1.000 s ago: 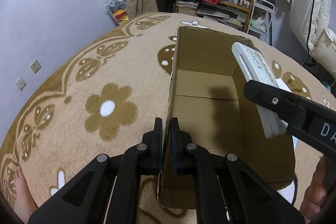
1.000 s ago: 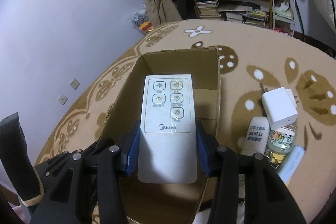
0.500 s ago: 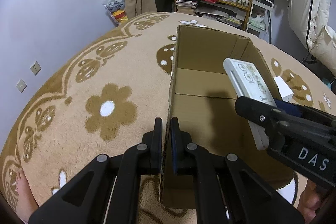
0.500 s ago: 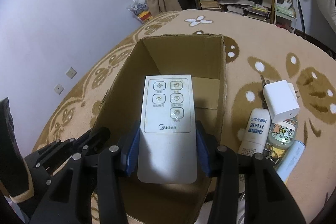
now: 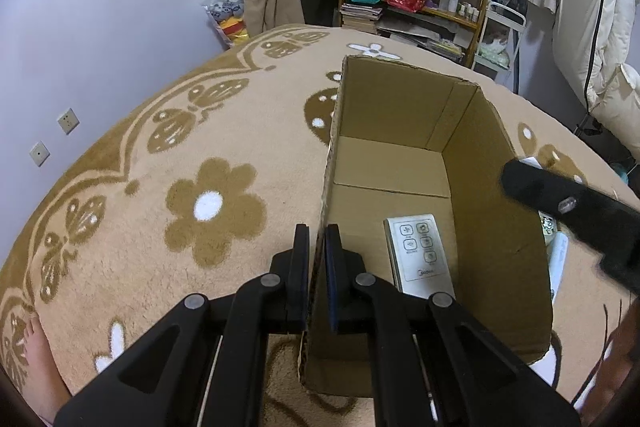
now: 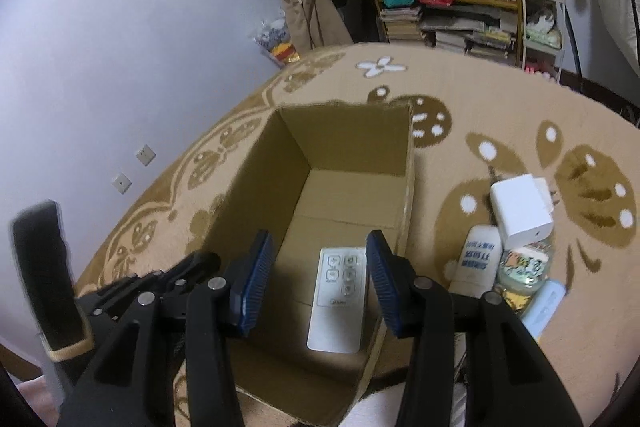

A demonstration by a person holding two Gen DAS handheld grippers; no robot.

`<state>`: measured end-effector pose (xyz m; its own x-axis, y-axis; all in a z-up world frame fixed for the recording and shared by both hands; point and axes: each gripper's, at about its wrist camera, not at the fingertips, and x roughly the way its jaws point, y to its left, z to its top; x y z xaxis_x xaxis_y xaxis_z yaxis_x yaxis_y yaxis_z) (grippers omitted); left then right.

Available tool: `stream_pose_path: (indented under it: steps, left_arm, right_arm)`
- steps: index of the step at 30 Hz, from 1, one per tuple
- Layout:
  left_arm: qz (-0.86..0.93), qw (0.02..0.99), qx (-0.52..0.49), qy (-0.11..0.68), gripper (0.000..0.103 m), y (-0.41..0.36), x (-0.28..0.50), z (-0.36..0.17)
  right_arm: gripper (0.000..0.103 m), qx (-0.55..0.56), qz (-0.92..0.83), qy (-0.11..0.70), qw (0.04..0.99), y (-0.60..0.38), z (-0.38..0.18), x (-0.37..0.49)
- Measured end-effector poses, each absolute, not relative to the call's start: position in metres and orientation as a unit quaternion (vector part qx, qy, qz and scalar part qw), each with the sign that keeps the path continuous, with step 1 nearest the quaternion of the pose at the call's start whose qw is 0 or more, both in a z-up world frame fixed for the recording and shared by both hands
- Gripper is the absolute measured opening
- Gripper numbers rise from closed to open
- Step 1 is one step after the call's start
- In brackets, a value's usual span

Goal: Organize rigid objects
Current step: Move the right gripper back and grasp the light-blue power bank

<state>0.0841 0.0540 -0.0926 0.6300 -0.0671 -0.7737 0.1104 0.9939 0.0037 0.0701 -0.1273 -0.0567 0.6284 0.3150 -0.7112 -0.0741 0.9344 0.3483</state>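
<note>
Remote control (image 6: 339, 301) lies flat near cardboard box (image 5: 404, 103) front wall; rigid, light, slippery: grip long edges. Left gripper (image 5: 317, 247) pinches box wall; right gripper (image 6: 318, 261) spread, empty.

Left wrist view close over the box's (image 5: 400, 163) left wall, right wrist view above its near end (both looking down into it, toward the far shelf (image 6: 452, 3))
</note>
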Motion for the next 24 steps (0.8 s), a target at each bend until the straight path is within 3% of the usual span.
stream_pose_path:
  steps: [3, 7, 22, 24]
  left_arm:
    - [-0.048, 0.903, 0.026, 0.427, 0.007, 0.054, 0.084, -0.093]
    - [-0.049, 0.902, 0.026, 0.428, 0.007, 0.054, 0.084, -0.093]
    - [-0.050, 0.901, 0.030, 0.429, 0.007, 0.054, 0.084, -0.095]
    - [-0.050, 0.901, 0.029, 0.429, 0.008, 0.054, 0.084, -0.095]
  right_arm:
    - [0.053, 0.140, 0.120, 0.399, 0.898, -0.132, -0.044, 0.064]
    - [0.081, 0.105, 0.099, 0.377, 0.915, -0.144, -0.030, 0.050]
    - [0.084, 0.098, 0.010, 0.430, 0.897, -0.210, -0.070, 0.049]
    - [0.091, 0.102, 0.003, 0.437, 0.893, -0.216, -0.077, 0.046]
